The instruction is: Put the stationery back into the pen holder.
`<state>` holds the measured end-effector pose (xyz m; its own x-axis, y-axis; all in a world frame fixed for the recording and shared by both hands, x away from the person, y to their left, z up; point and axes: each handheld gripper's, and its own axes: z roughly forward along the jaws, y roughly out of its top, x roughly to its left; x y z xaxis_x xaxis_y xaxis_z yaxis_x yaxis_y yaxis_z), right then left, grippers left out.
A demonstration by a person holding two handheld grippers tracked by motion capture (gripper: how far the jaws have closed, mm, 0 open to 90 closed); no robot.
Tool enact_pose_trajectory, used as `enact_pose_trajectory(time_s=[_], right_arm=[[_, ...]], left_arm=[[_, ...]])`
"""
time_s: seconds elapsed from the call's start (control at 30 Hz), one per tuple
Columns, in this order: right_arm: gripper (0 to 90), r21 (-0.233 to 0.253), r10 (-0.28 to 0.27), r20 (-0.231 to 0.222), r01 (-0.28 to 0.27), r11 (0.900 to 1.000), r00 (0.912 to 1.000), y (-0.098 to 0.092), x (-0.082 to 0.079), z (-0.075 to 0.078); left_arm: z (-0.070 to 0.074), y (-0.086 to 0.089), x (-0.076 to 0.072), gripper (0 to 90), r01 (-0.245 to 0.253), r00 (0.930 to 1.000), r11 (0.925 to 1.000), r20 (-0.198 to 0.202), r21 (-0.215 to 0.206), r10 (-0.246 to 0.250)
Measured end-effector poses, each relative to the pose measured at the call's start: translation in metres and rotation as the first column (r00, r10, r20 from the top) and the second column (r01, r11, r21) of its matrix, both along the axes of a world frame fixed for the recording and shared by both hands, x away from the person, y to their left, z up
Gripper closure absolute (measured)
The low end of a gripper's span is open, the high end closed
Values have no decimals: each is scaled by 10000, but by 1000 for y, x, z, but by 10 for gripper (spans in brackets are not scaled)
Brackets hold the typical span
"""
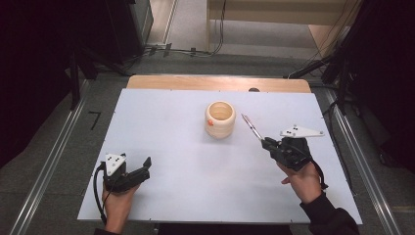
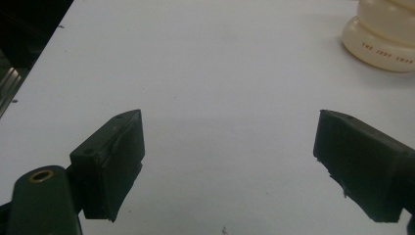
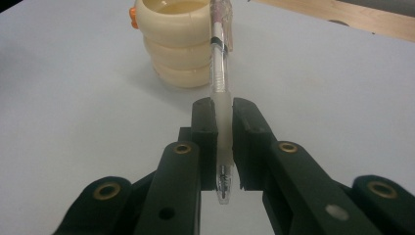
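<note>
High view puts the cream ribbed cup [image 1: 220,119] just beyond the centre of the white worktop [image 1: 161,147], with the right tongs [image 1: 265,142] at about four o'clock from it and the left tongs [image 1: 146,163] well apart at roughly seven o'clock, near the front edge. The right tongs are pressed onto a clear pen [image 1: 251,127], pinching it close to its writing tip, so most of the barrel sticks out past the jaws toward the cup. In the right gripper view the pen [image 3: 219,83] runs straight up between the two black jaws, its far end lying over the cup [image 3: 178,41] near the rim (whether it touches the rim or is merely in front of it I cannot tell). The left tongs [image 2: 230,161] are spread wide with nothing between them, over bare worktop, and the base of the cup [image 2: 384,46] sits at their one o'clock. Judging from this, the work is dropping the pen into the cup. The risk lies in the grip: held so near one end, the long barrel could pivot or slip in the jaws. If the far end strikes the rim rather than clearing it, the light cup, which nothing steadies, could tip or slide away.
</note>
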<state>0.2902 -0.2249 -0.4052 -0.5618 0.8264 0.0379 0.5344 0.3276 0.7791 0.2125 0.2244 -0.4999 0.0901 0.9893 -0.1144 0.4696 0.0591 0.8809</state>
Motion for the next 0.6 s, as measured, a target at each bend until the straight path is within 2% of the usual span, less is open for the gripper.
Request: enact_pose_trajectory(time_s=[0.6], right_arm=[[789,-170,470,-188,-474,9987,9987,21,19,5]], left_arm=[[0,1,0,126,10,10000,10000,-22,14,-10]])
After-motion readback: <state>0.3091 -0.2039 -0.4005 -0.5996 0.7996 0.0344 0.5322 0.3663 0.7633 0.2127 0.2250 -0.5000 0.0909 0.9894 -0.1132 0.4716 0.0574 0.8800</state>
